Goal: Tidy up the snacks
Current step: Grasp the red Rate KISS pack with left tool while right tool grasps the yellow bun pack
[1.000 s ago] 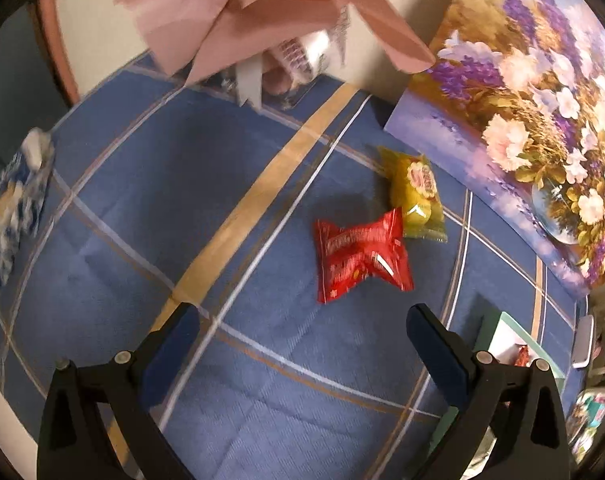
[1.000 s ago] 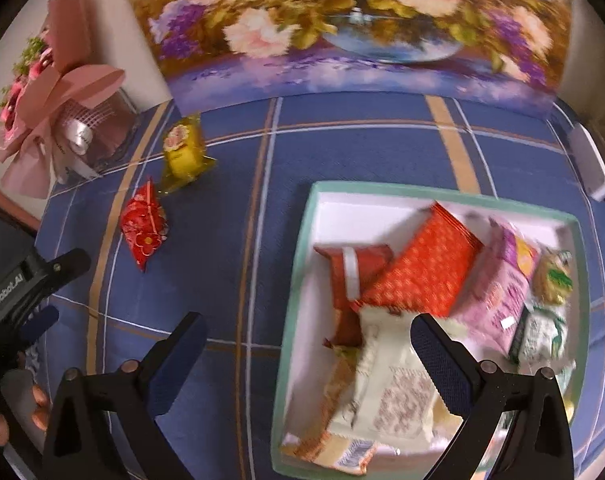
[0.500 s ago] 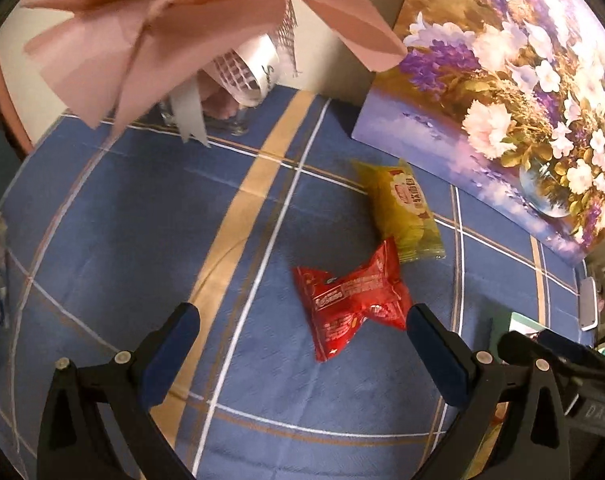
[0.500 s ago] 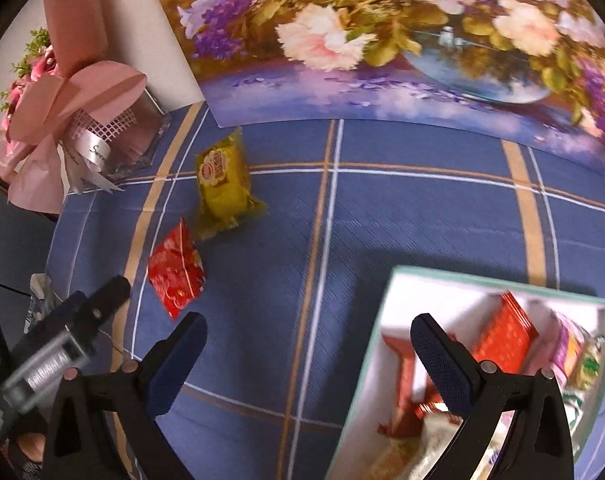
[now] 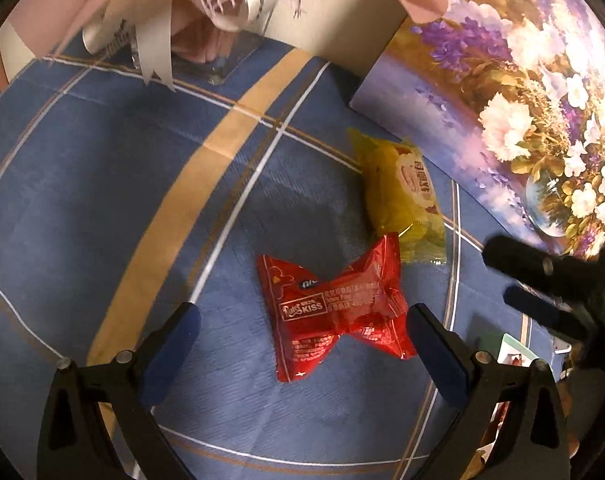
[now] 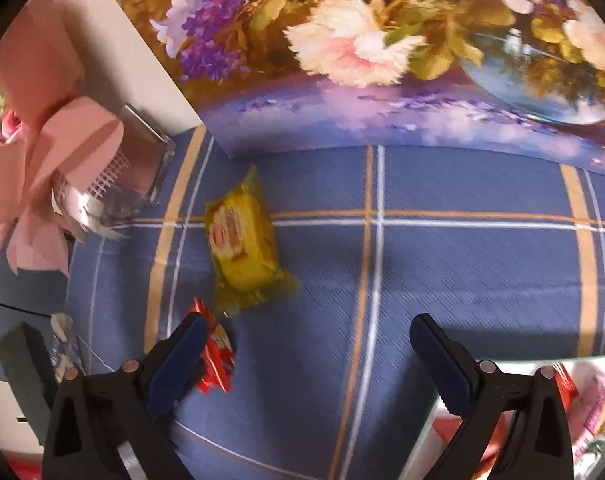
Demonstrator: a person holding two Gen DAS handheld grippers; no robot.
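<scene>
While both gape empty, left tool [image 5: 302, 332] straddles red snack [image 5: 334, 312].

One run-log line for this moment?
left claw: open, red snack between fingers | right claw: open, empty | yellow snack: on cloth

Both tongs are tipped steeply downward. The left tongs [image 5: 302, 332] are spread wide with nothing pinched. The right tongs [image 6: 306, 344] are wide too, though they've just been closing a touch, nothing between the pads [image 6: 442, 364].
</scene>
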